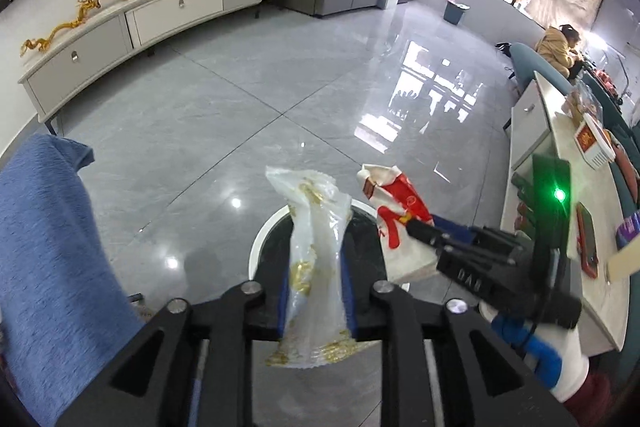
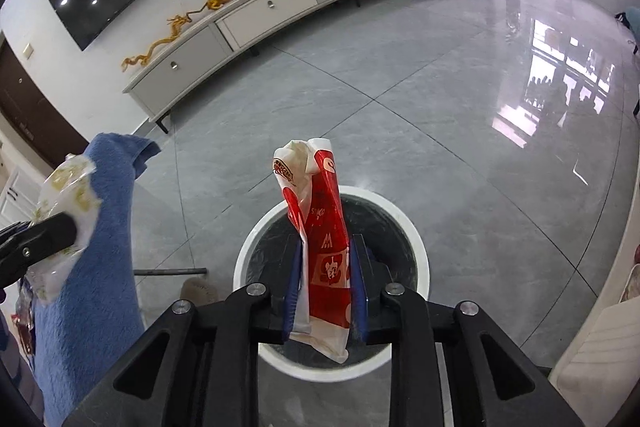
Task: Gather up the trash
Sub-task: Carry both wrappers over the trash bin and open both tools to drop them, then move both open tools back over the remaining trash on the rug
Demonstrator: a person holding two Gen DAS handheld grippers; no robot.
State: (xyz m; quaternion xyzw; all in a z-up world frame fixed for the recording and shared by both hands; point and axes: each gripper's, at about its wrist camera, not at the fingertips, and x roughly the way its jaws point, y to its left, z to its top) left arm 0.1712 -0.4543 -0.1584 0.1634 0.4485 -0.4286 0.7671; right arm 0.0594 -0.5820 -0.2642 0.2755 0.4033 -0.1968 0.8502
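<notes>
**binwatcher:** Okay so you've got one piece in each hand. Your left gripper [image 1: 316, 291] is closed down on the clear wrapper [image 1: 316, 247] with the gold print, pinched around its lower-middle, top end sticking up loose. Your right gripper [image 2: 325, 287] is clamped the same way on the red and white wrapper [image 2: 320, 239]. Both are hanging over the white bin [image 2: 416, 239] with the black liner, the red one pretty much dead centre in the right wrist view.

**umi_dave:** How's that stuff gonna behave when you let go?

**binwatcher:** My guess: basically weightless, crinkly film, zero stiffness. It flops, and thin plastic like that likes to cling to the blue pads [image 2: 293, 287] instead of dropping. So you'd want to spread the jaws wide, not a polite little crack.

**umi_dave:** Grip spot fine?

**binwatcher:** Yeah, mid-body across the flat is the right call for you, an edge would just slide out. The clear one looks a bit off to the bin's left side, so nudge it over the opening first or it might flutter onto the tile floor [image 1: 240, 107].
</notes>
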